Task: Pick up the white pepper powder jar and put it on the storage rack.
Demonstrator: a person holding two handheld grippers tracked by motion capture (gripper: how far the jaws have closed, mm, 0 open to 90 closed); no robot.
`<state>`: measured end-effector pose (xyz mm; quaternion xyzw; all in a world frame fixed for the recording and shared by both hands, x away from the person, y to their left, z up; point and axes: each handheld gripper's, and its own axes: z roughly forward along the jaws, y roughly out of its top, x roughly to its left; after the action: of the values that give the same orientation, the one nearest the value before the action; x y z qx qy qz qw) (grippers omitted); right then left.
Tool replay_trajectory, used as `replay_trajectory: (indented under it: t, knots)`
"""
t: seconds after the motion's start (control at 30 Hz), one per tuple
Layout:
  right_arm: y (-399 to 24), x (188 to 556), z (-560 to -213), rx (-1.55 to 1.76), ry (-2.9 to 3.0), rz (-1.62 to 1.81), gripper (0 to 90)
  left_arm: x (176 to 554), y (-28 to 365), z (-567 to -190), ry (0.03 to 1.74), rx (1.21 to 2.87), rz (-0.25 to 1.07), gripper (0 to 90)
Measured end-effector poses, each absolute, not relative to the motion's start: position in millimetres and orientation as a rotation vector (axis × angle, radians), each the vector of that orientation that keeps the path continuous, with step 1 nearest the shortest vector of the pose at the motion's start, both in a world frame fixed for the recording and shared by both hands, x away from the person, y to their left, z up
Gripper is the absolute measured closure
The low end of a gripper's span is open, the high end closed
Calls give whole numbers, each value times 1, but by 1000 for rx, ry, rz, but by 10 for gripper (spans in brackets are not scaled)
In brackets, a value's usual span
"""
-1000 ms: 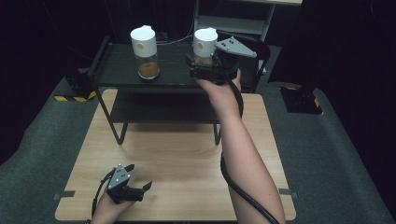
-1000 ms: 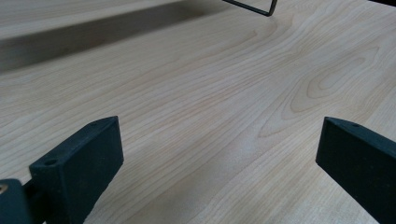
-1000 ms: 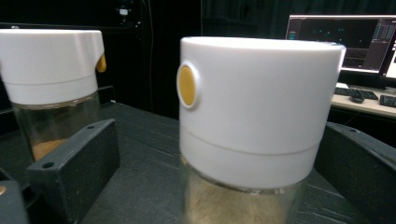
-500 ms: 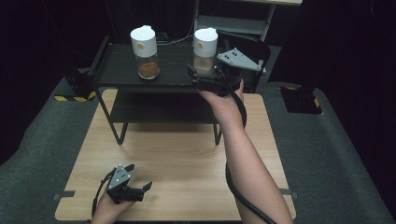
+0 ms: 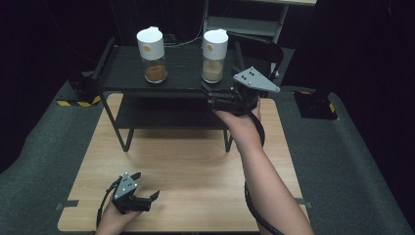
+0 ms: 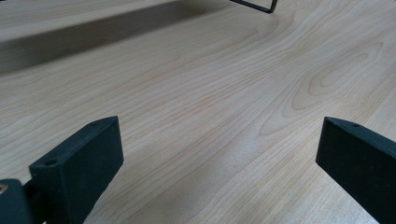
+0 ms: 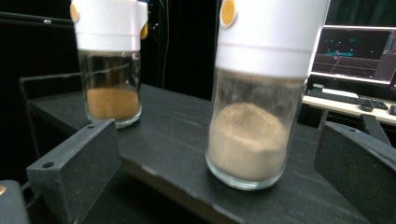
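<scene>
Your right gripper (image 5: 211,98) released, jaws wide, just in front of the pale-powder jar (image 5: 214,56) standing upright on the black shelf (image 5: 181,73), your left gripper (image 5: 147,199) also released, low over the wooden table (image 5: 195,161).

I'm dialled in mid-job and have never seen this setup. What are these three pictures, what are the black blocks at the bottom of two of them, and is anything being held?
A person works at a wooden table with a hand-held two-finger gripper in each hand. The high view looks down from above the person. The other two come from cameras riding on the grippers; the black blocks are each gripper's own fingers.

The left gripper rests low over the table's near edge, fingers wide apart, with bare wood between them.

The right gripper is at the front edge of a black shelf. On the shelf stand two glass jars with white lids: the orange-powder jar and the beige-powder jar. In the right gripper view the beige jar stands ahead of the open fingers, untouched. Nothing is held.
</scene>
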<state>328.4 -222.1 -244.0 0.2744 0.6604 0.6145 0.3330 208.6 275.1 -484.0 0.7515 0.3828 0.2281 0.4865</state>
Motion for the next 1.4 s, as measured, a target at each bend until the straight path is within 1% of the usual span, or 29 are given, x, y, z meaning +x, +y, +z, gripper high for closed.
replay_trajectory:
  t: [0.83,1.2,1.4]
  knots:
    - [-247,301,-294,649,1815,1559,0,205,276,-488,914,1801,577,34]
    - [-259,290,-325,664,1865,1531,0,203,275,-492,876,1794,615,34]
    - [-266,285,-342,677,1892,1520,1,204,275,-491,882,1793,609,34]
